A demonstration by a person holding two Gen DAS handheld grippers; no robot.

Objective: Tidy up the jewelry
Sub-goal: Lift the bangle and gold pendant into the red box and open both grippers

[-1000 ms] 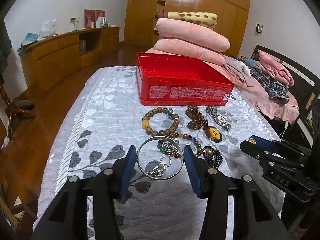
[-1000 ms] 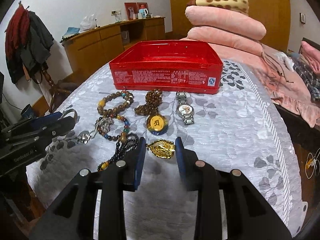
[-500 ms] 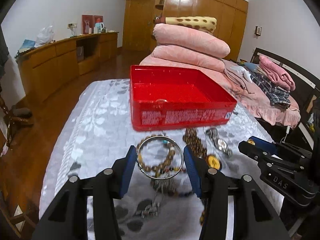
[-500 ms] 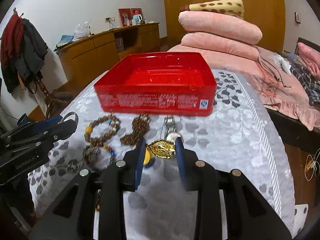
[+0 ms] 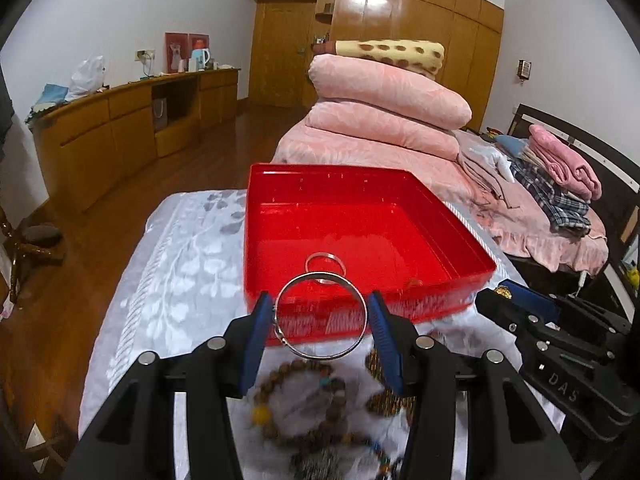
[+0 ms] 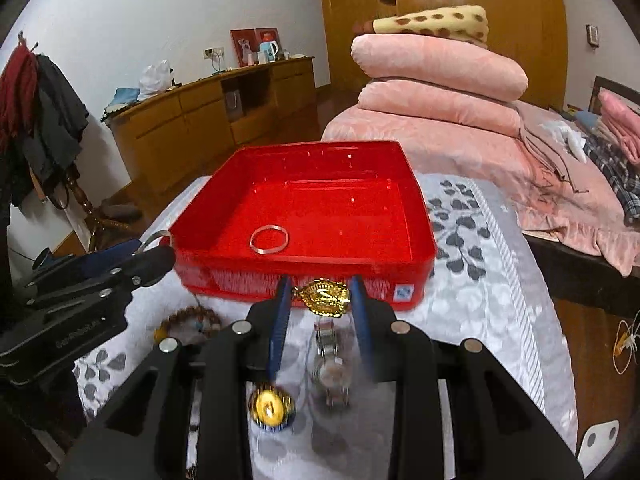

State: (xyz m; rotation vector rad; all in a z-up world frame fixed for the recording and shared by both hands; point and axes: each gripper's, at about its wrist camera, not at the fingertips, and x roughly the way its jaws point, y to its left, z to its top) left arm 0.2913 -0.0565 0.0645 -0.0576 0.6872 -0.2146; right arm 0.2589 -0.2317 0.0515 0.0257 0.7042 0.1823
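Left tongs [image 5: 321,316] clamp silver bangle [image 5: 321,316], mid-wide; right tongs [image 6: 320,300] pinch gold pendant [image 6: 325,297], narrow. Both now raised at red box's [image 5: 460,236] near wall versus low over desk [image 6: 480,280] jewelry earlier. Silver ring [image 6: 269,239] lies inside.

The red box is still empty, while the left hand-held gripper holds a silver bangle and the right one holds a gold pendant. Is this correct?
Not quite: the red box is not empty. The right wrist view shows a silver ring already lying on its floor. The rest holds: the left hand-held gripper grips the silver bangle, and the right hand-held gripper grips the gold pendant.
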